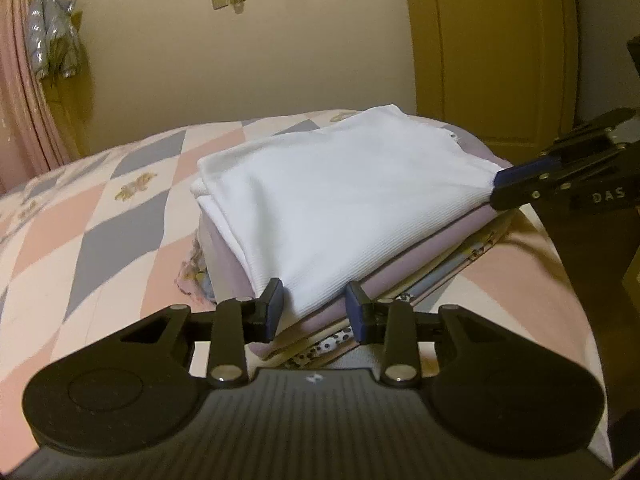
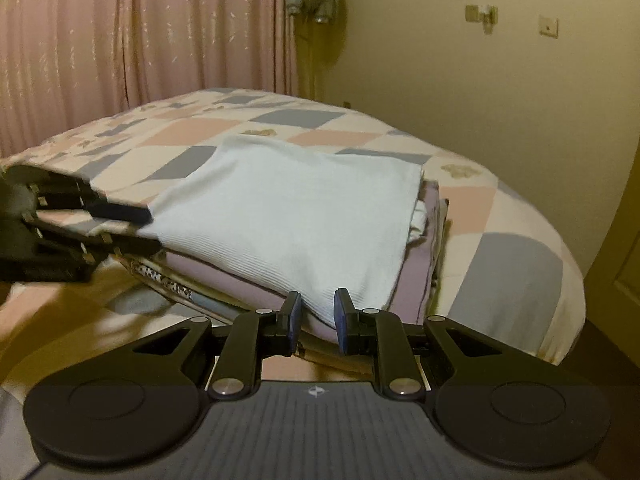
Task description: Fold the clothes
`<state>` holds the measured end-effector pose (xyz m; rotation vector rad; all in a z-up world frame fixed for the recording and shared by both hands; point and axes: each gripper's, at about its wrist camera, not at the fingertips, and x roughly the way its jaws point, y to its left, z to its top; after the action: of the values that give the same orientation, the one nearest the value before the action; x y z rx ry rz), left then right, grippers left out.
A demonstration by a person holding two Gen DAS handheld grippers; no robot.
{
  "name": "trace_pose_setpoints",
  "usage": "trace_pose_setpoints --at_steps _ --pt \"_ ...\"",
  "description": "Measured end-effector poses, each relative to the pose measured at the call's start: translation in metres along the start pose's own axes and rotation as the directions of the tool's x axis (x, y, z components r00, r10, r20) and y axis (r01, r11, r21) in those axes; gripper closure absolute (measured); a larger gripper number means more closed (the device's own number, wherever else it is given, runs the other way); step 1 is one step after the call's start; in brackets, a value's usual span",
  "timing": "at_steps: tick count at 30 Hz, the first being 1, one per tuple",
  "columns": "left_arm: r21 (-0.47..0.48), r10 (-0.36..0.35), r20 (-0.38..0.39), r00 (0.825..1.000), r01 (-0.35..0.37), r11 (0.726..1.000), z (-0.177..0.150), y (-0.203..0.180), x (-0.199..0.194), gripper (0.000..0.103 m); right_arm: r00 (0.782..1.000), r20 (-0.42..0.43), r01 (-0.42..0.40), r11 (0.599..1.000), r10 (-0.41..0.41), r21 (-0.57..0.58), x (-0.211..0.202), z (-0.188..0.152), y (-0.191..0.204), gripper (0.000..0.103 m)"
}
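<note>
While my left gripper (image 1: 314, 306) and right gripper (image 2: 317, 316) stand with jaws parted around near corners of the white garment (image 1: 332, 196), it tops a folded stack (image 1: 400, 276) on the bed (image 1: 100, 216).

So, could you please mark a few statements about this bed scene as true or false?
1. A white top lies uppermost on the stack. True.
2. The stack sits on a bare wooden table. False: it sits on a patchwork quilt.
3. The left tongs stand open around a corner of the white top. True.
4. The curtain is blue. False: it is pink.
5. A lilac layer lies right under the white top. True.
</note>
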<state>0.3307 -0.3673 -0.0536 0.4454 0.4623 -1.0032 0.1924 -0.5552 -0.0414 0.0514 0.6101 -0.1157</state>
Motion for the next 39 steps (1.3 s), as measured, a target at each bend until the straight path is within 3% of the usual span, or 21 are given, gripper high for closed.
trace_pose_setpoints --at_steps 4,7,9,12,20,34,39 --pt "-0.032 0.026 -0.002 1.000 -0.027 0.999 0.002 -0.003 -0.012 0.072 1.000 0.009 0.009 1.000 -0.009 0.007 -0.010 0.002 0.003 0.076" --pt "-0.068 0.070 -0.022 0.997 -0.072 0.995 -0.002 -0.007 -0.020 0.066 1.000 0.018 0.021 1.000 -0.021 0.020 -0.018 0.001 0.005 0.066" --pt "-0.094 0.097 -0.043 0.994 -0.101 0.990 -0.007 -0.010 -0.025 0.051 0.999 0.018 0.039 0.998 -0.040 0.040 -0.021 0.000 0.006 0.060" --pt "-0.113 0.135 -0.072 0.988 -0.143 0.983 -0.015 -0.017 -0.029 0.034 0.998 0.010 0.058 0.996 -0.059 0.074 -0.023 0.001 0.007 0.041" --pt "-0.182 0.138 -0.098 0.986 -0.154 0.971 -0.027 -0.028 -0.040 0.001 0.997 -0.014 0.077 0.994 -0.076 0.072 -0.029 -0.008 0.026 0.003" --pt "-0.237 0.207 -0.085 0.975 -0.222 0.946 -0.022 -0.041 -0.073 0.001 0.996 -0.026 0.093 0.980 -0.089 0.176 -0.064 -0.025 0.038 0.000" --pt "-0.256 0.198 -0.077 0.977 -0.212 0.943 -0.019 -0.045 -0.092 0.001 0.996 -0.016 0.086 0.974 -0.085 0.210 -0.081 -0.025 0.042 0.000"
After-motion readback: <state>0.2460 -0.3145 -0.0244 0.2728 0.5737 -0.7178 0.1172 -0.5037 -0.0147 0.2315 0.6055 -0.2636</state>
